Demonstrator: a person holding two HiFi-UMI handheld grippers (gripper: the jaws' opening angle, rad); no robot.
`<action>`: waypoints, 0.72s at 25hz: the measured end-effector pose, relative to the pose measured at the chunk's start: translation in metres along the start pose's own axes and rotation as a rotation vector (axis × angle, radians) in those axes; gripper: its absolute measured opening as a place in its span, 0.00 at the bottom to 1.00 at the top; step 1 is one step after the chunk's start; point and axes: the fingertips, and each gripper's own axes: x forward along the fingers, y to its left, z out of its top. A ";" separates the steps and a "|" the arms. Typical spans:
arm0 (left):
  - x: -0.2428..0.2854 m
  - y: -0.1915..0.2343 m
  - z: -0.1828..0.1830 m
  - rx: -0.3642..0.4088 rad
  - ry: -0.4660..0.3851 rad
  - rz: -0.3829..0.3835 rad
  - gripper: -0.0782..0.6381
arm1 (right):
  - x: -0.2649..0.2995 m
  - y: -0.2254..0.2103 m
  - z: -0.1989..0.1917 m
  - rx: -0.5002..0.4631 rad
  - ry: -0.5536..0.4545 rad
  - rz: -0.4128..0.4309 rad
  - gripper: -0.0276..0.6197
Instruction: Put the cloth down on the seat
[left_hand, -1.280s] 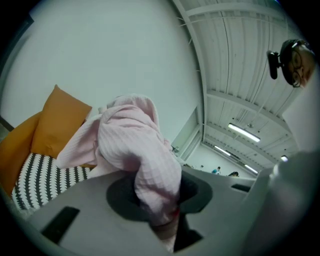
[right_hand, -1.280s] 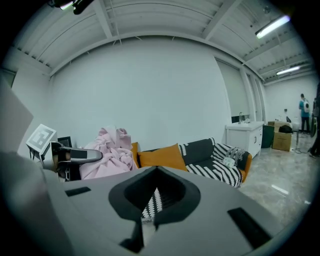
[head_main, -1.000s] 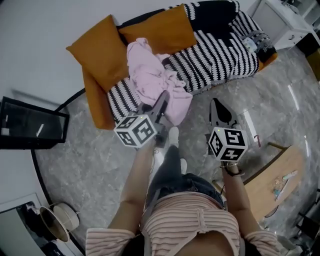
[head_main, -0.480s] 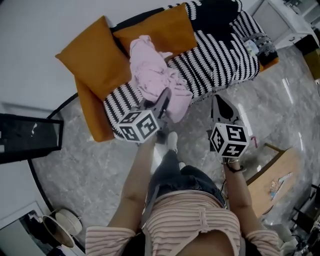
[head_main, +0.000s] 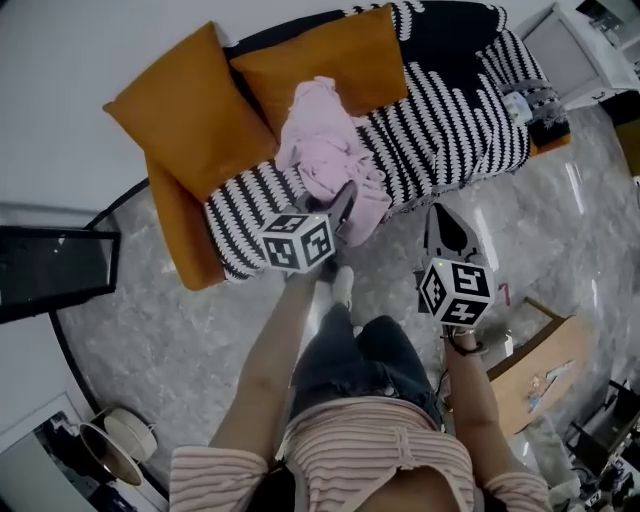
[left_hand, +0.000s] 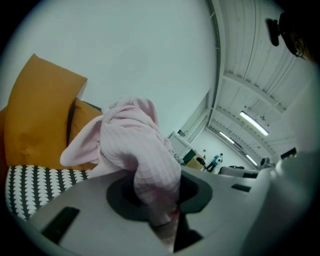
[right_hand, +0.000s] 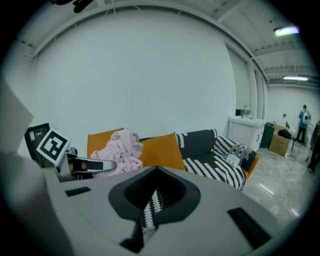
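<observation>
The pink cloth (head_main: 328, 158) lies bunched on the striped seat (head_main: 440, 125) of the sofa, against the orange cushions (head_main: 190, 105). One corner of it hangs over the seat's front edge. My left gripper (head_main: 346, 203) is at that front edge, shut on the cloth's near end. In the left gripper view the cloth (left_hand: 134, 142) fills the space between the jaws of the left gripper (left_hand: 161, 220). My right gripper (head_main: 431, 211) is over the floor to the right of the cloth, shut and holding nothing. In the right gripper view the cloth (right_hand: 120, 147) lies left of the right gripper (right_hand: 142, 231).
A second orange cushion (head_main: 325, 60) leans on the sofa back. Small items (head_main: 530, 100) sit at the sofa's right end. A black screen (head_main: 50, 270) stands at the left, a wooden table (head_main: 545, 355) at the right and a white cabinet (head_main: 590, 45) at the far right.
Both grippers have moved forward and down toward the sofa. The left one carried the cloth with it, and the cloth now sits lower on the striped seat.
</observation>
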 end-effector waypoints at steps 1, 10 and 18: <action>0.008 0.006 -0.003 0.003 0.014 0.003 0.26 | 0.008 0.000 -0.003 0.002 0.009 0.002 0.05; 0.064 0.040 -0.026 0.004 0.109 0.022 0.26 | 0.062 -0.006 -0.023 0.025 0.056 0.027 0.05; 0.113 0.059 -0.048 0.017 0.151 0.029 0.26 | 0.100 -0.026 -0.055 0.029 0.098 0.034 0.05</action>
